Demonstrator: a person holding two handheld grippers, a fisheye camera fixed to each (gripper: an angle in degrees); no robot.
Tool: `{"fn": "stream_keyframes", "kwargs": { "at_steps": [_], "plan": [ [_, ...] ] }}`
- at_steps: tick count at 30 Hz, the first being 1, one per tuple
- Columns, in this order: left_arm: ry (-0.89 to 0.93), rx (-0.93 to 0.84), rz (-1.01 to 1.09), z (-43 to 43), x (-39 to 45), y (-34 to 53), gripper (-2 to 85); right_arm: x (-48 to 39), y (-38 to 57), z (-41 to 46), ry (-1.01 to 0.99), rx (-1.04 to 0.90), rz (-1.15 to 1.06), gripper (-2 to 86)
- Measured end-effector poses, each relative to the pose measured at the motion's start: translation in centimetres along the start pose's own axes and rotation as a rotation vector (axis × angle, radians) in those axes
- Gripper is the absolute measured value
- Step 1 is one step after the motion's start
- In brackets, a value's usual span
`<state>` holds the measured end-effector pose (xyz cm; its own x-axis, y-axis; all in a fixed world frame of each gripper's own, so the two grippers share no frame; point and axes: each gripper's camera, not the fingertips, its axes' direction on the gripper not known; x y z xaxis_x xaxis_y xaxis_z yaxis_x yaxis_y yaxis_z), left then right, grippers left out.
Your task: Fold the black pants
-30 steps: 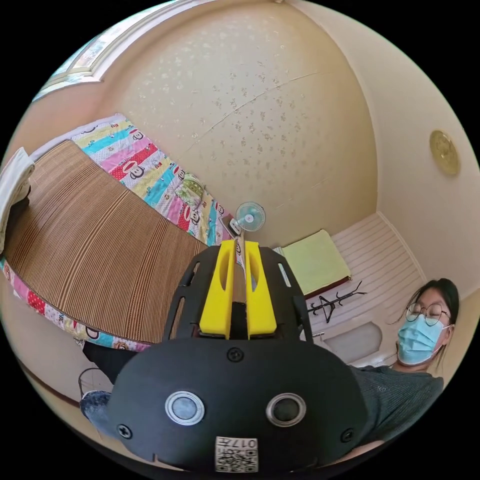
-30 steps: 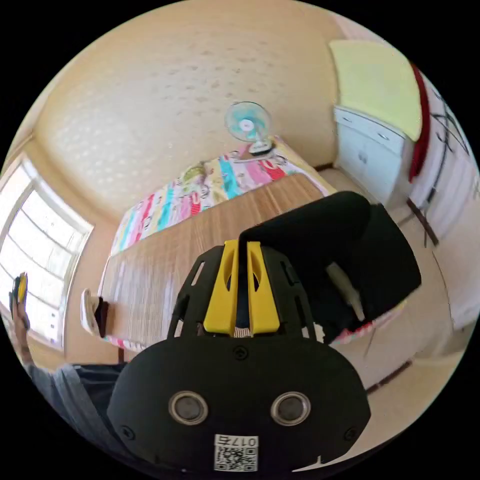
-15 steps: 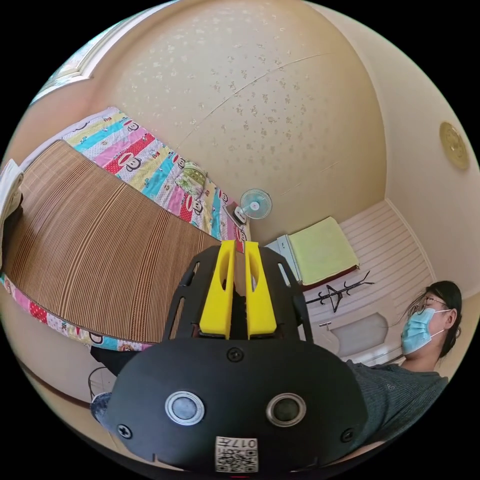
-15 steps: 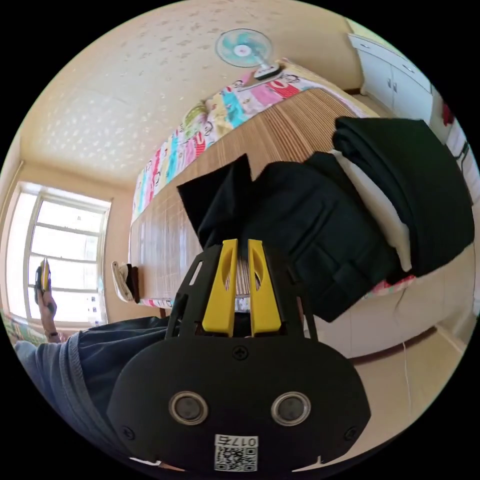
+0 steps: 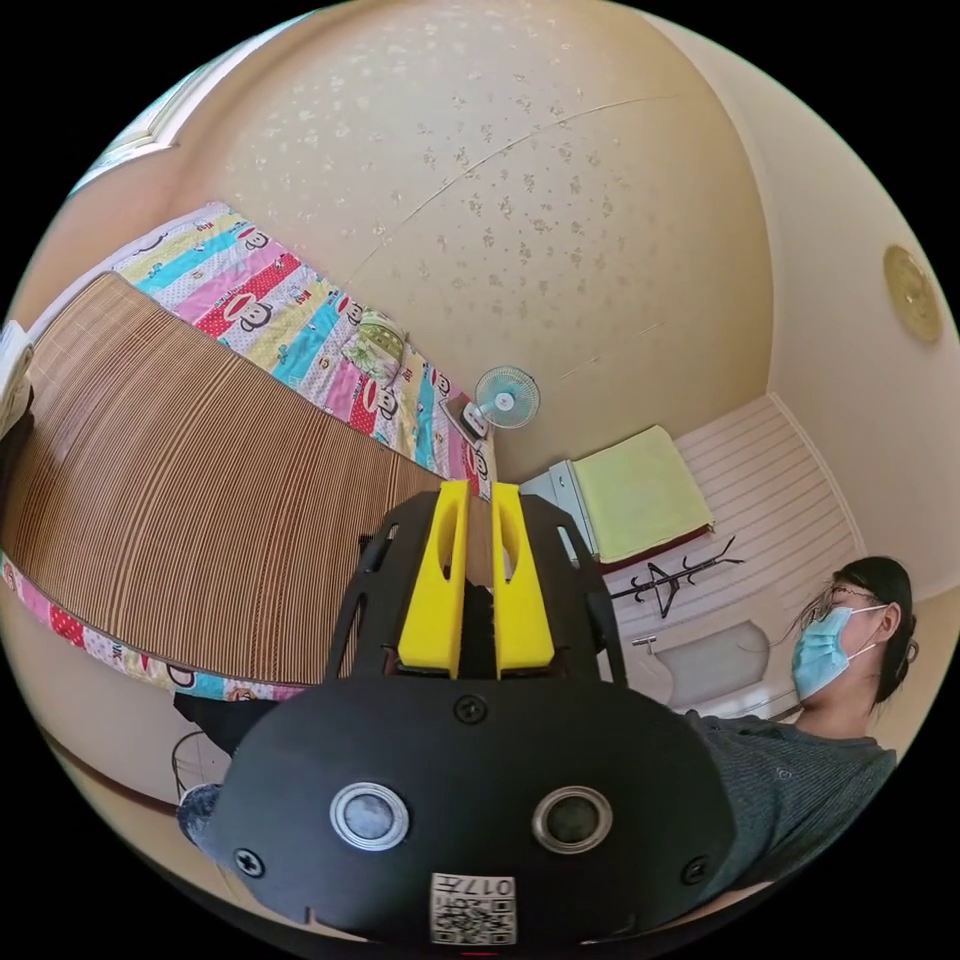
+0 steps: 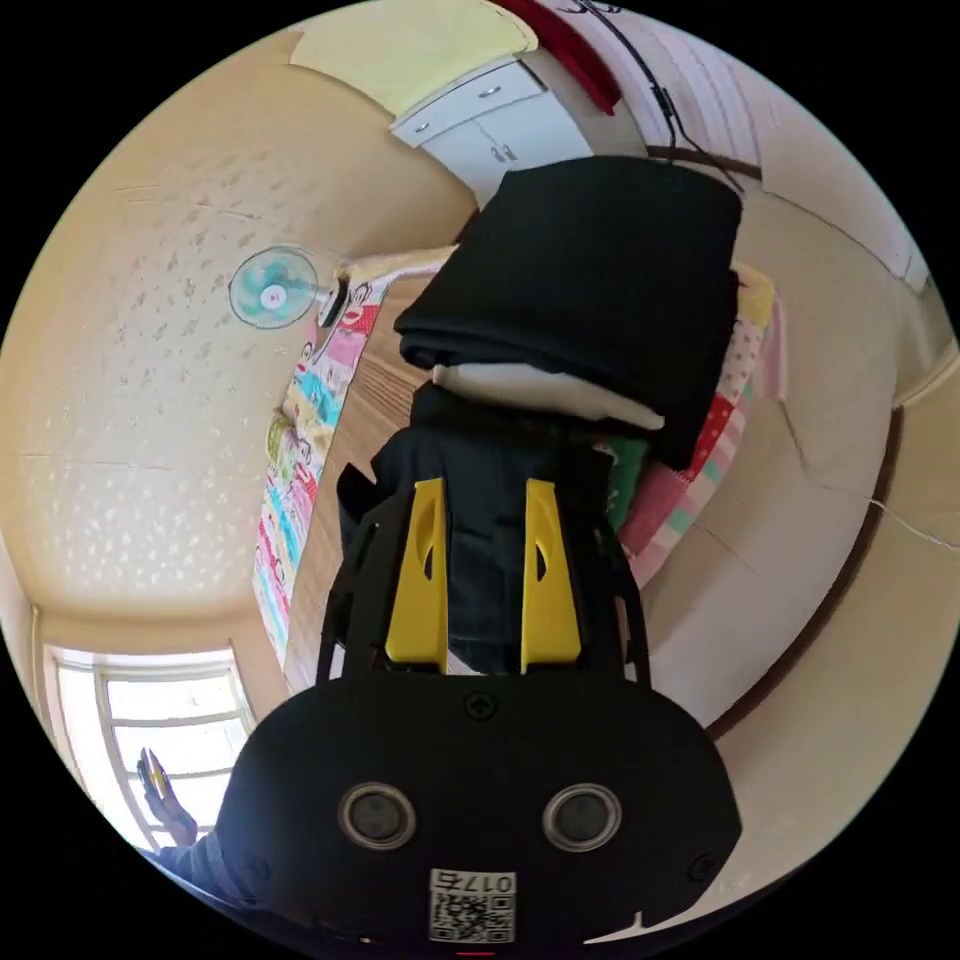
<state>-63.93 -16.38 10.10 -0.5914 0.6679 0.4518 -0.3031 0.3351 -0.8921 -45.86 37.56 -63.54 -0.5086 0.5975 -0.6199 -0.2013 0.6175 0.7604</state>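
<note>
Black pants (image 6: 480, 540) dead ahead of right gripper (image 6: 483, 575), jaws spread, nothing pinched. Left gripper (image 5: 478, 575) far off, jaws nearly together, empty.

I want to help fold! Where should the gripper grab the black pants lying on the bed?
Probably the near edge of the black pants, the part lying flat just past the open right gripper. Come in low from the bed's near side, since folded clothes are stacked at the far end.
</note>
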Motion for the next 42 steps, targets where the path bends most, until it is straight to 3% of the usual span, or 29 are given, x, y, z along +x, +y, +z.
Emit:
{"fn": "stream_keyframes", "kwargs": {
  "at_steps": [4, 8, 11, 14, 17, 20, 23, 27, 30, 34, 38, 42],
  "plan": [
    [-0.016, -0.024, 0.001, 0.3, -0.6, 1.6, 6.2, 3.7, 1.2, 0.9, 0.098, -0.119, 0.073, 14.3],
    [-0.015, -0.120, 0.033, 2.6, -0.4, 2.8, 9.5, 7.7, 4.5, 4.0, -0.383, -0.306, 0.014, 13.5],
    [-0.029, -0.271, 0.126, 6.3, 1.4, 3.2, 10.6, 9.2, 7.2, 2.1, -0.483, -0.156, 0.098, 5.1],
    [-0.039, -0.429, 0.292, 11.4, 4.9, 4.4, 10.4, 5.8, 8.0, -0.8, -0.638, -0.072, -0.069, 3.7],
    [-0.064, -0.609, 0.475, 18.6, 9.1, 8.1, 10.6, -0.9, 8.3, -2.6, -0.791, -0.132, -0.325, 3.0],
    [-0.022, -0.681, 0.640, 23.6, 13.6, 11.8, 13.0, -8.3, 10.3, -5.0, -0.887, -0.180, -0.566, 2.7],
    [-0.035, -0.619, 0.800, 25.3, 17.9, 13.8, 17.5, -14.8, 14.2, -7.4, -0.947, -0.245, -0.748, 2.5],
    [-0.003, -0.564, 0.974, 24.7, 22.3, 16.3, 17.3, -21.6, 23.7, -10.4, -0.944, -0.308, -0.995, 2.4],
    [-0.282, -0.346, 1.046, 21.6, 23.4, 17.8, 7.6, -22.2, 27.8, -12.2, -0.920, -0.256, -1.019, 2.4],
    [-0.049, -0.287, 0.946, 15.1, 21.6, 15.1, 3.3, -20.7, 31.5, -13.5, -1.038, -0.323, -1.141, 2.3],
    [0.054, -0.215, 0.791, 8.7, 20.3, 11.5, 3.2, -16.0, 37.0, -17.3, -0.997, -0.078, -1.238, 2.7],
    [0.124, -0.116, 0.783, 2.2, 20.7, 9.5, 3.4, -11.1, 43.2, -18.7, -0.832, 0.118, -1.262, 6.2]
  ]
}}
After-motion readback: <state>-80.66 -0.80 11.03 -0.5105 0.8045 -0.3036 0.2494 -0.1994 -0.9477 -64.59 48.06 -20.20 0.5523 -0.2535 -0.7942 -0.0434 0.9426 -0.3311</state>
